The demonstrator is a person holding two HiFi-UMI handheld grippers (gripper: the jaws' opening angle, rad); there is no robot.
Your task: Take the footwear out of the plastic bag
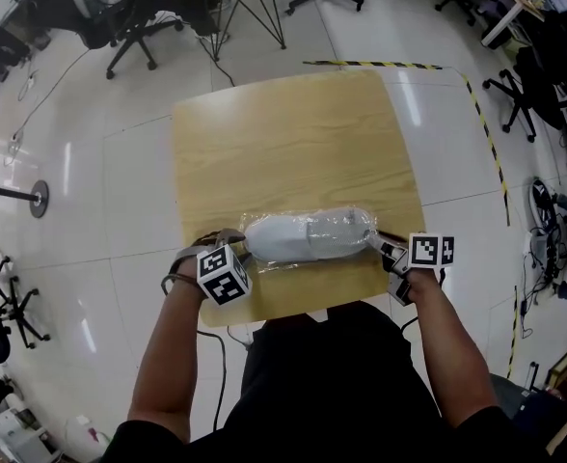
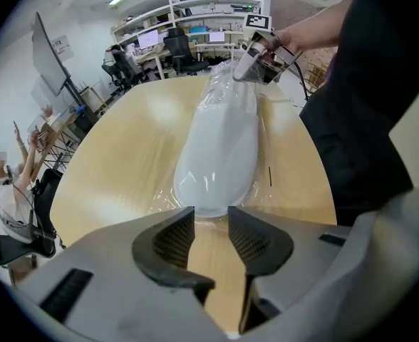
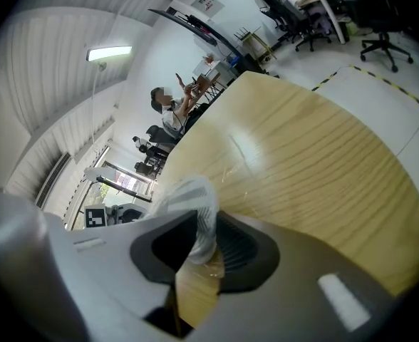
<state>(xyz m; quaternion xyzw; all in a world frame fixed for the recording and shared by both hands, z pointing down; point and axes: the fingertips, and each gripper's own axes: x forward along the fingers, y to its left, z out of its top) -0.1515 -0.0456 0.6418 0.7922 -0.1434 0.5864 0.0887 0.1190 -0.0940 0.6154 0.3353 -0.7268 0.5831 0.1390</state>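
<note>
A white shoe (image 1: 308, 235) lies on its side inside a clear plastic bag (image 1: 264, 262) near the front edge of the wooden table (image 1: 293, 133). At the shoe's left end my left gripper (image 1: 237, 243) points steeply down. In the left gripper view its jaws (image 2: 211, 223) stand apart just short of the shoe's rounded end (image 2: 220, 148), with only table showing between the pads. My right gripper (image 1: 385, 246) holds the bag's right end. In the right gripper view its jaws (image 3: 204, 244) are shut on a bunched strip of the plastic bag (image 3: 195, 205).
The person's torso is close against the table's front edge (image 1: 322, 309). Office chairs (image 1: 134, 27) and desks stand round the room. Yellow-black tape (image 1: 375, 65) marks the floor behind the table. A person (image 3: 170, 109) sits in the background.
</note>
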